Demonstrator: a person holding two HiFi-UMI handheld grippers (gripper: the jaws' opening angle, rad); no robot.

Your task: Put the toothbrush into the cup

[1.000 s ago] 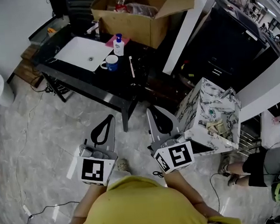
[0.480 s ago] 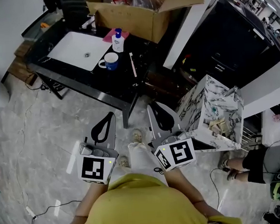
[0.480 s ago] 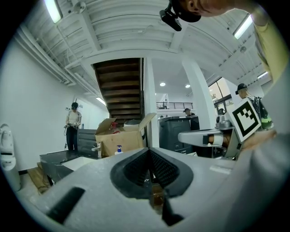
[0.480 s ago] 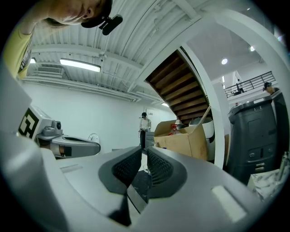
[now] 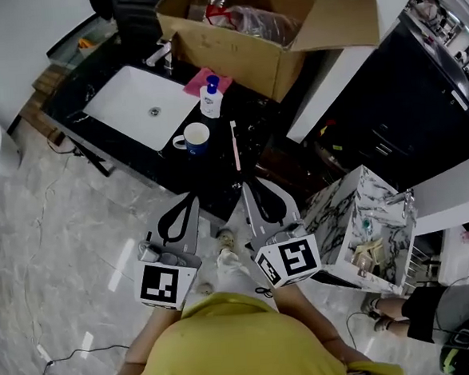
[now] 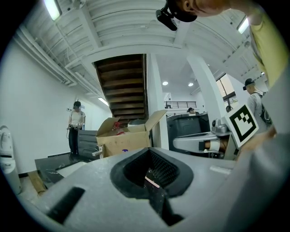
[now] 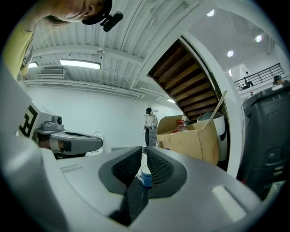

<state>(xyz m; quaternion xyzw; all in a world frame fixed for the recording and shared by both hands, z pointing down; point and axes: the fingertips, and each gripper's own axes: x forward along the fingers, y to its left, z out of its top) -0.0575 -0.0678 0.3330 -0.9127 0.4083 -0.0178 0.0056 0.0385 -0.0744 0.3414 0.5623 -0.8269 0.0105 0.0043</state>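
Head view, surface: a glossy black countertop [image 5: 187, 168] carries a white rectangular sink basin [image 5: 133, 111], a small white bottle with a blue cap [image 5: 210, 99] and a large open brown cardboard box [image 5: 233, 46]

Head view, toothbrush: the slim pink-and-white plastic toothbrush [image 5: 234, 135] lies flat on the counter just right of the cup, apart from it, its length running away from the person. Lying free like this, it seems open to a level pinch from the near side

Head view, cup: the blue ceramic cup with a white inside [image 5: 196, 137] stands upright with its mouth up and its handle to the left, so it can take the brush from above

Head view, grippers: the left gripper [image 5: 192, 197] and the right gripper [image 5: 246, 187] are held level and side by side at the counter's near edge, short of both things. I judge this to be the approach, with nothing picked up yet

Left gripper view: the left gripper [image 6: 147, 149] has its jaws together at the tips and holds nothing. The cardboard box [image 6: 120, 138] shows beyond. It looks like the idle hand

Right gripper view: the right gripper [image 7: 144, 152] has its jaws a narrow slit apart with nothing between the pads. The cup [image 7: 146, 176] shows far off through the slit, so this hand lines up with the task's things and will probably make the grasp
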